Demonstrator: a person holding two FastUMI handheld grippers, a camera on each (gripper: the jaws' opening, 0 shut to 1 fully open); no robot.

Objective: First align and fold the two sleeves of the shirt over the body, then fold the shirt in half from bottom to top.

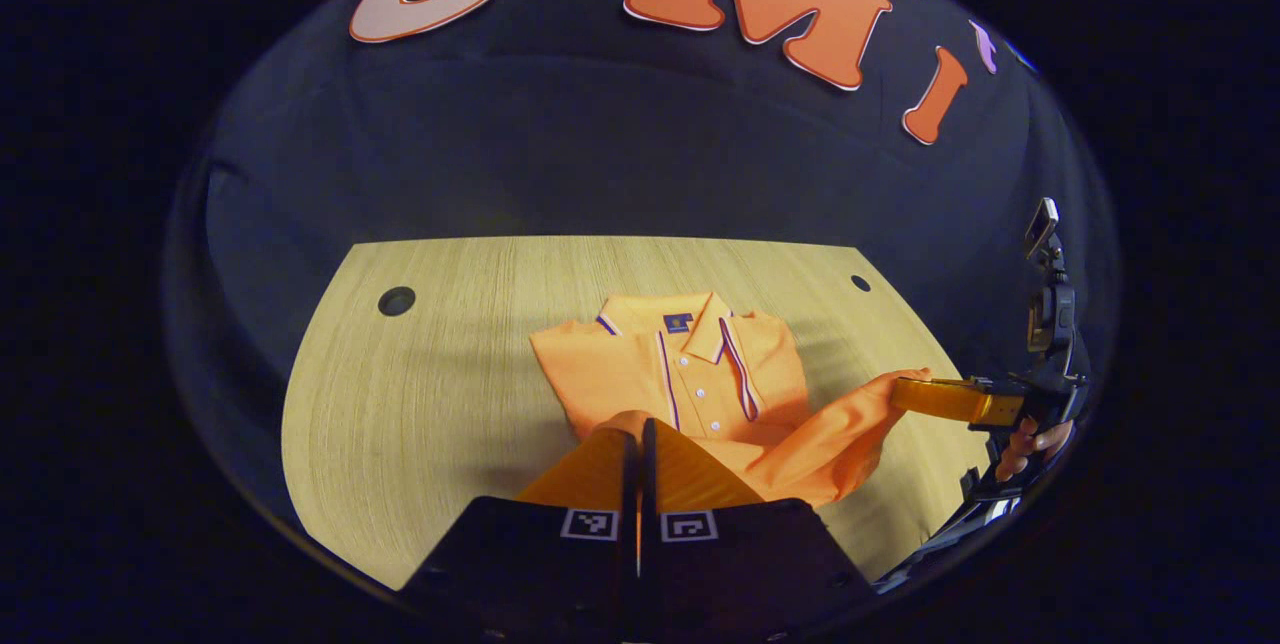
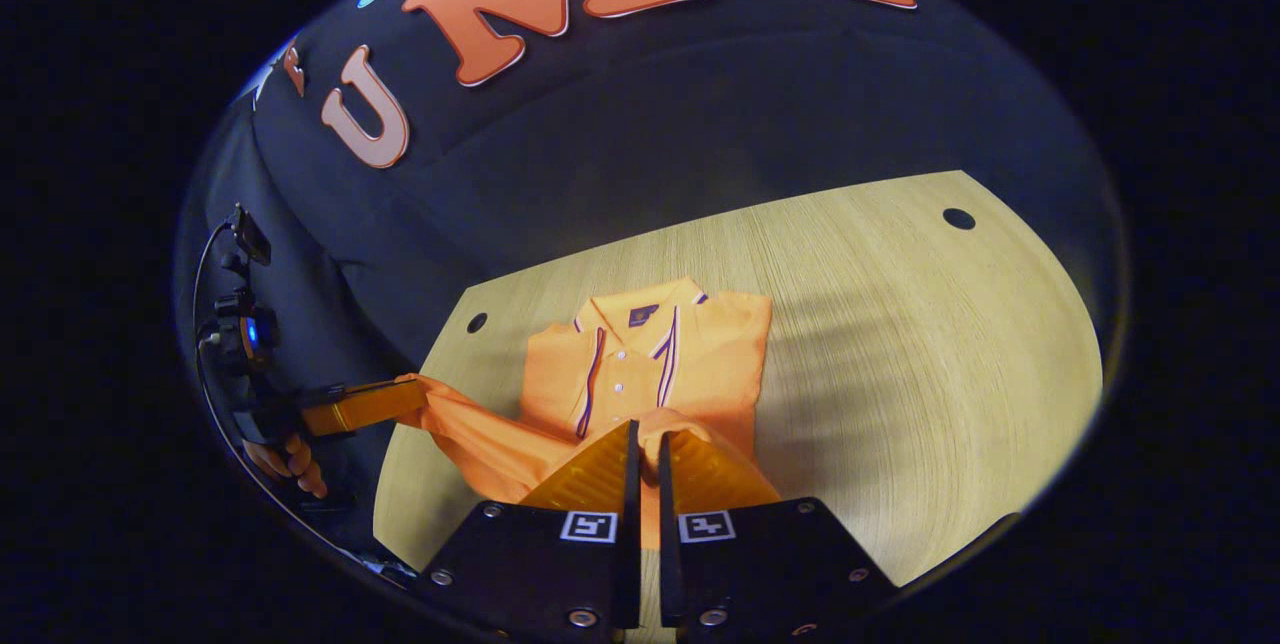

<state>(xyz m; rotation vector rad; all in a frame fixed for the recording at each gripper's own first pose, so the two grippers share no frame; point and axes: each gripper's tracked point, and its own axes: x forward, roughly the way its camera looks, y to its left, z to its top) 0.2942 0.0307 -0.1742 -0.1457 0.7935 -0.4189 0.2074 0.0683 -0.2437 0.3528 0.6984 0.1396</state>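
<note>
Centrally on the tabletop [image 1: 420, 394] lies the shirt [image 1: 690, 364], collar toward the wall, sleeves folded in. Left tool [image 1: 638, 439] and right tool [image 2: 645, 444] are each closed on a bottom corner of the hem, lifted off the tabletop.

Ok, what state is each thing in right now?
Shirt: face up on the table, sleeves folded in, bottom hem lifted off the table at both corners.
Left gripper: shut on the hem.
Right gripper: shut on the hem.
</note>
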